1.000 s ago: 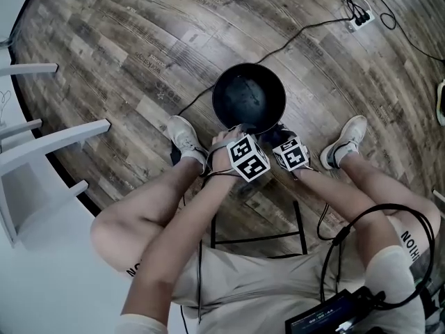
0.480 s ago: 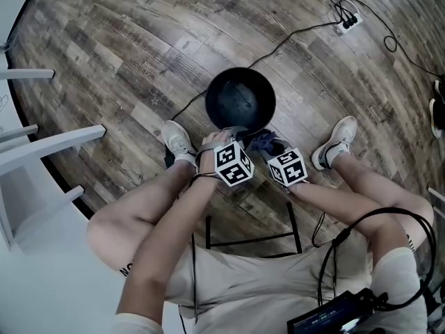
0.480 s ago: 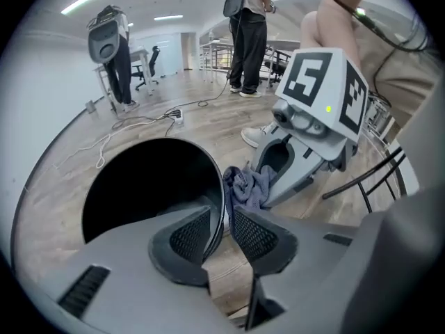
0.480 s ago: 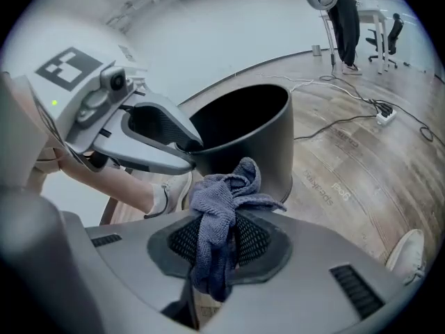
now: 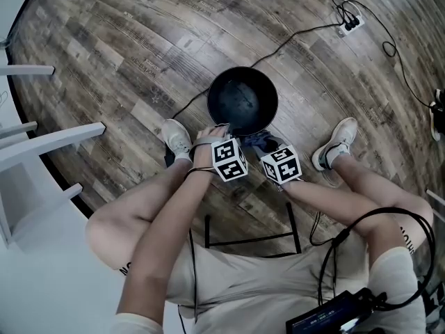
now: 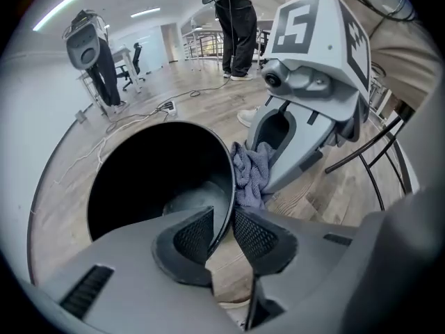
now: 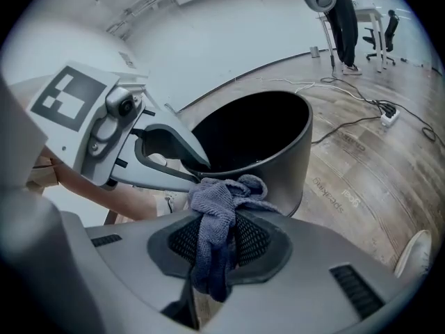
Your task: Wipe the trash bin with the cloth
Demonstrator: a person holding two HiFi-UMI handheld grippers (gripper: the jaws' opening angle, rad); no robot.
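Right, the trash bin point(image 5: 243, 99) stands on the floor point(image 5: 139, 61) at your twelve o'clock. Your left gripper point(image 6: 221, 232) straddles its rim near seven o'clock; the fingers have just been spreading and stand clear of the thin wall between them. Your right gripper point(image 7: 214, 239) has its fingers clamped on the cloth point(image 7: 215, 214), bunched against the bin's outside near five o'clock. That bin looks light, stiff and likely to skid, so steady it by the rim; the cloth is soft and floppy.
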